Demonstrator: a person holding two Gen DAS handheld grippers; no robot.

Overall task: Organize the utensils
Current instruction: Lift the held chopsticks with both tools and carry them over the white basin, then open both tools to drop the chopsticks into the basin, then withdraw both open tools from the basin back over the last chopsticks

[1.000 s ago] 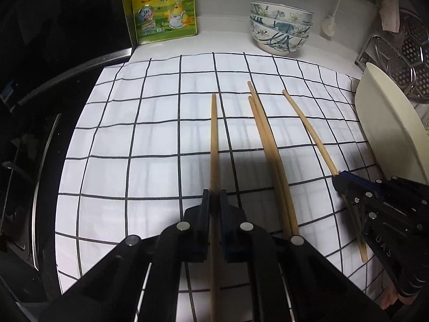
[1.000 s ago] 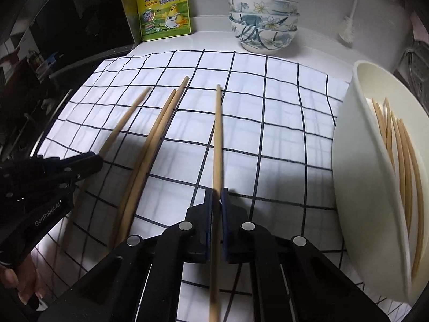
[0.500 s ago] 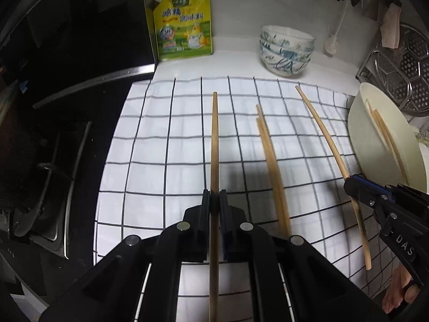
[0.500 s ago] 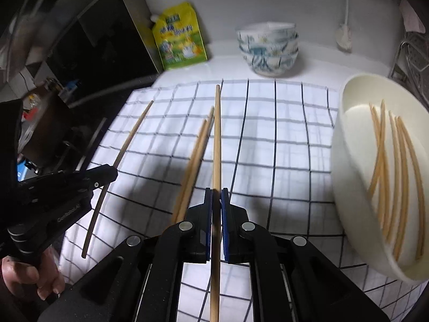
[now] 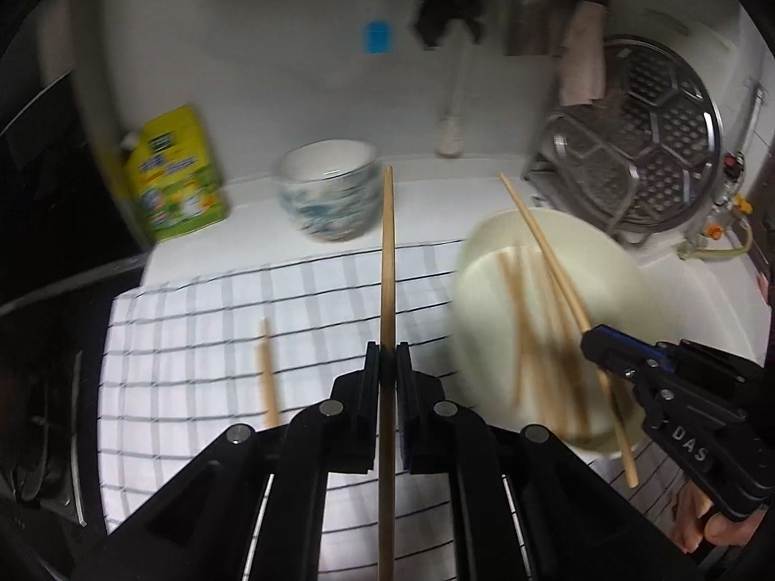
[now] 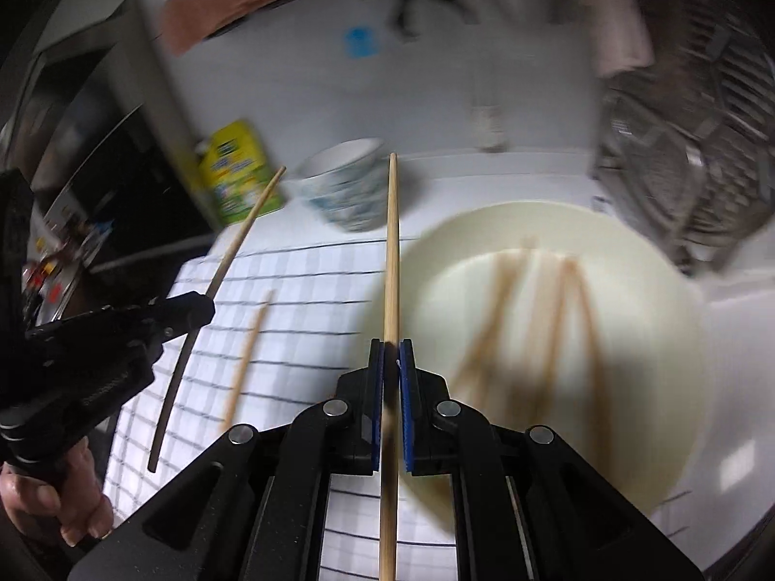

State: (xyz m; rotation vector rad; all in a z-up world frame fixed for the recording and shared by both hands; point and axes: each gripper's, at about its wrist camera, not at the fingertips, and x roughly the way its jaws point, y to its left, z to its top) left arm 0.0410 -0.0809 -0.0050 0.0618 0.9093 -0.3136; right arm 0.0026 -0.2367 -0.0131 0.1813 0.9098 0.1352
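Hand-held grippers (image 5: 386, 368) (image 6: 391, 363) each clamp a chopstick (image 5: 387, 261) | checked cloth (image 5: 193, 339), probably kitchen counter

White counter (image 5: 702, 300), checked cloth (image 5: 193, 339), cream bowl (image 5: 625, 271), yellow pouch (image 5: 174, 174)

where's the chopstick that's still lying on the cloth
In the left wrist view it lies on the checked cloth, the loose chopstick left of the left gripper.

Both chopsticks got lifted off the checked cloth (image 5: 203, 339); the right gripper (image 6: 391, 353) has been carried over the cream bowl (image 6: 668, 300) now.
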